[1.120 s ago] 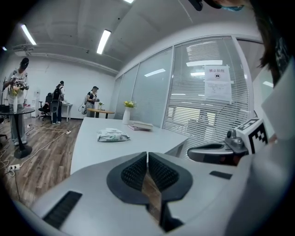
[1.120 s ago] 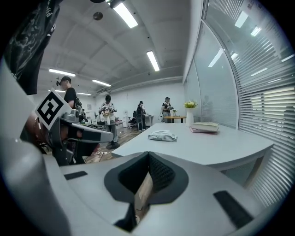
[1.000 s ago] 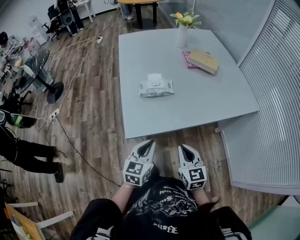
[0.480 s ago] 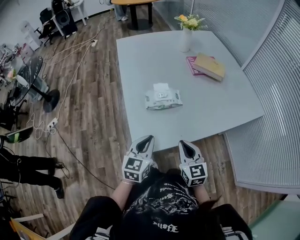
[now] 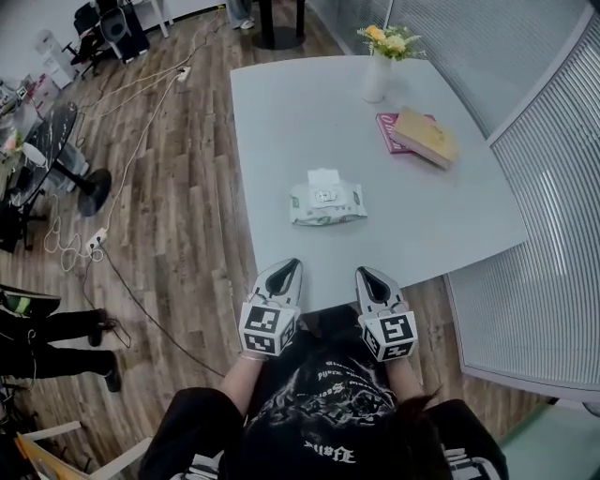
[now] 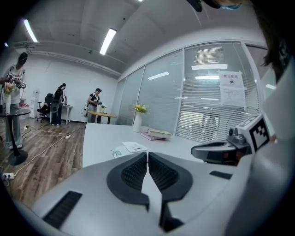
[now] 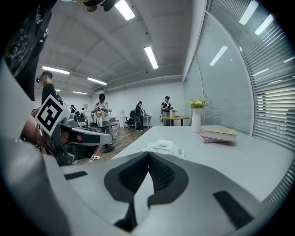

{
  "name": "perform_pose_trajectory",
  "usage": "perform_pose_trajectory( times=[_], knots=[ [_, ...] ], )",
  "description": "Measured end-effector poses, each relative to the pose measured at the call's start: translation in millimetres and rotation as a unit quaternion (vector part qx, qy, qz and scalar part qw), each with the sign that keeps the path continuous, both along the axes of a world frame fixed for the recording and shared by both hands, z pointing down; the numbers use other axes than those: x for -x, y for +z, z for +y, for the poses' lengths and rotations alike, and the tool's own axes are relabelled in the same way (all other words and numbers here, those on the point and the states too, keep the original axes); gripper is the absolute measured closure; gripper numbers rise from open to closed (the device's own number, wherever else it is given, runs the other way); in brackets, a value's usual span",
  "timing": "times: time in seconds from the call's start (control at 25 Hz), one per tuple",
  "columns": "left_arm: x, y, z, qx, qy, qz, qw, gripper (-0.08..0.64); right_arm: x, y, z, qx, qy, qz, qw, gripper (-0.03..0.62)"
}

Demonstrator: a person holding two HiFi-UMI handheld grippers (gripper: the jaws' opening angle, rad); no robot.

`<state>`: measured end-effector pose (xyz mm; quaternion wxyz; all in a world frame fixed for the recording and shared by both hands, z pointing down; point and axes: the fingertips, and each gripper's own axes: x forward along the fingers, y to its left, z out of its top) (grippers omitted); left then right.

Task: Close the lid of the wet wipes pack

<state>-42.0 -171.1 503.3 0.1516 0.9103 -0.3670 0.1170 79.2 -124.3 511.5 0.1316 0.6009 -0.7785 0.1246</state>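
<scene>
Open-plan office.
- Glass partition walls (image 6: 156, 99) with slatted blinds (image 5: 553, 216); printed notice (image 6: 232, 88) taped to glass.
- Long strip lights (image 7: 150, 56) on white ceiling.
- Wood-look plank floor (image 5: 197, 169) with loose cables (image 5: 122, 178) and power strip (image 5: 95, 242).
- Large pale grey worktop (image 5: 309, 112), meeting-table type, carrying flower vase (image 5: 379, 75) and stacked books (image 5: 424, 136).
- Dark swivel chairs (image 5: 98, 23) at far end.
- Several people (image 7: 102, 113) standing about in background near round wooden table (image 7: 175, 119).

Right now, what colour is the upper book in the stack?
Tan; the upper book lies on a pink book. Head view shows it best.
</scene>
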Motion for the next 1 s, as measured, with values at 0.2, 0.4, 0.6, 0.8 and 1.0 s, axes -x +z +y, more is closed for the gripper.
perform_pose_trajectory(
  times=[0.2,0.4,0.6,0.8,1.0],
  knots=[
    [-9.0,-8.8,-27.9,-0.006,-0.024,-0.007,0.9997,0.546,-17.2,-2.6,-38.7,0.013,-0.03,0.018,0.999,0.594],
    [-16.7,-14.4,-51.2,-0.009,-0.045,-0.015,0.9988,0.546,-37.6,-17.2,-81.9,0.008,-0.052,0.006,0.999,0.594],
    [-27.6,-19.7,-74.4,-0.02,-0.058,-0.019,0.998,0.546,-53.8,-29.1,-125.8,0.007,-0.081,-0.014,0.997,0.592],
    [-34.9,-17.8,-94.0,-0.024,-0.07,-0.032,0.9968,0.546,-67.1,-29.5,-168.3,0.026,-0.106,-0.014,0.994,0.592],
    [-48.6,-17.2,-111.9,-0.037,-0.055,-0.065,0.9957,0.546,-71.3,-26.8,-207.0,0.05,-0.131,-0.038,0.989,0.592]
  ],
)
